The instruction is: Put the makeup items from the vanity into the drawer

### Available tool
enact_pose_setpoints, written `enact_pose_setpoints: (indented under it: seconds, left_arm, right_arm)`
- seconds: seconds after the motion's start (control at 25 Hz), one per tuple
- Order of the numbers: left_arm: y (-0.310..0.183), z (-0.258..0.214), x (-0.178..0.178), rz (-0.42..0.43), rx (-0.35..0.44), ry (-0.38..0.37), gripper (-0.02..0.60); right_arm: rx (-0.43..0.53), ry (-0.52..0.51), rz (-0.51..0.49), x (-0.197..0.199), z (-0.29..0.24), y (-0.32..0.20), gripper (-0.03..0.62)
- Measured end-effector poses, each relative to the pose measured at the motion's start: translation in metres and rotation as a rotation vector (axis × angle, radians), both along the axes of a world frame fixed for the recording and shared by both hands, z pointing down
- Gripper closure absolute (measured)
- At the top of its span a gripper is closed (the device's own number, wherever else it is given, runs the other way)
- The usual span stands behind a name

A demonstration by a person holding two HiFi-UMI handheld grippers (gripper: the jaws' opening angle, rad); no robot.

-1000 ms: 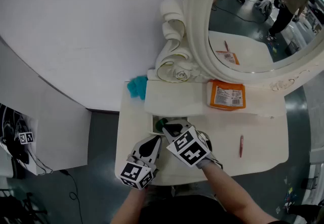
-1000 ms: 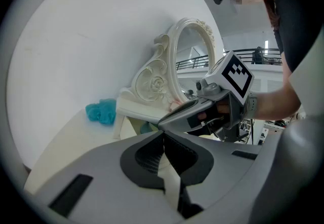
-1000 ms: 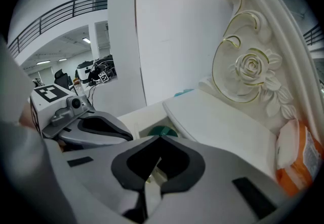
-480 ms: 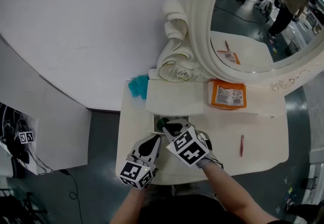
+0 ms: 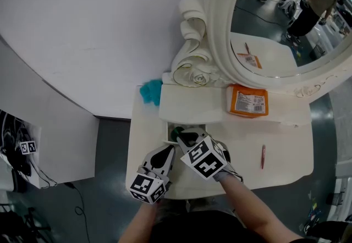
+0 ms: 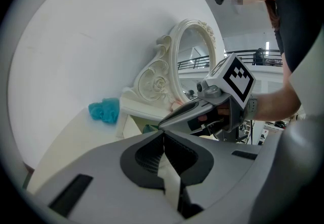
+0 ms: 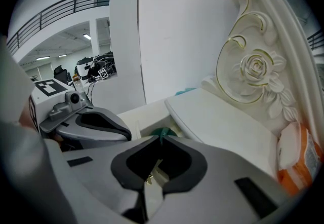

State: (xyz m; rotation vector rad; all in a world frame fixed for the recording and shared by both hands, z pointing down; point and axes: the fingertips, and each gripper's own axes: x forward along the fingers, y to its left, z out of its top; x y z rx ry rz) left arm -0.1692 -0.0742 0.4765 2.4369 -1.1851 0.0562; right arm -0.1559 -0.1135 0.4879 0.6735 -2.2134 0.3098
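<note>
One cream vanity (image 5: 286, 167) is seen from above, set against a white wall. Its oval mirror (image 5: 275, 27) is held in a carved frame with scrolls and a rose. A raised shelf (image 5: 190, 104) runs along the foot of the mirror. Just in front of the shelf's left part, the drawer (image 5: 190, 126) is pulled open.

Both grippers are held close together at the near edge of the vanity, in front of the drawer. The left gripper (image 6: 163, 134) is pointed almost level toward the mirror; its jaws are pressed together, with nothing caught between them. The right gripper (image 7: 161, 138) is tilted down, its tips placed at the drawer opening; its jaws are likewise closed, tip to tip, and no item is seen gripped.

An orange packet (image 5: 248, 101) is laid flat on the shelf's right end, below the mirror. A teal fluffy thing (image 5: 148, 91) is lodged at the back left corner, beside the shelf. A red pencil (image 5: 262, 158) is left on the open vanity top, well to the right of the grippers. A dark green item (image 5: 175, 135) is noted inside the drawer, just beyond the right gripper's tips; its kind cannot be made out.
</note>
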Motion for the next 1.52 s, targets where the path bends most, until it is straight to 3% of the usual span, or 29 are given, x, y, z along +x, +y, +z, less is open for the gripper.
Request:
enact_pose_setpoints:
  seconds: [0.92,1.52]
  left_arm:
    - [0.002,0.002,-0.0048,-0.004,-0.007,0.005,0.566]
    - [0.0004,0.0014,-0.0025,-0.006,-0.009,0.004,0.566]
  right_arm:
    - [0.006,-0.009,0.001,-0.0039,-0.0011,0.0007,0.569]
    - [0.0,-0.02,-0.001,-0.0033,-0.0027,-0.0004,0.536]
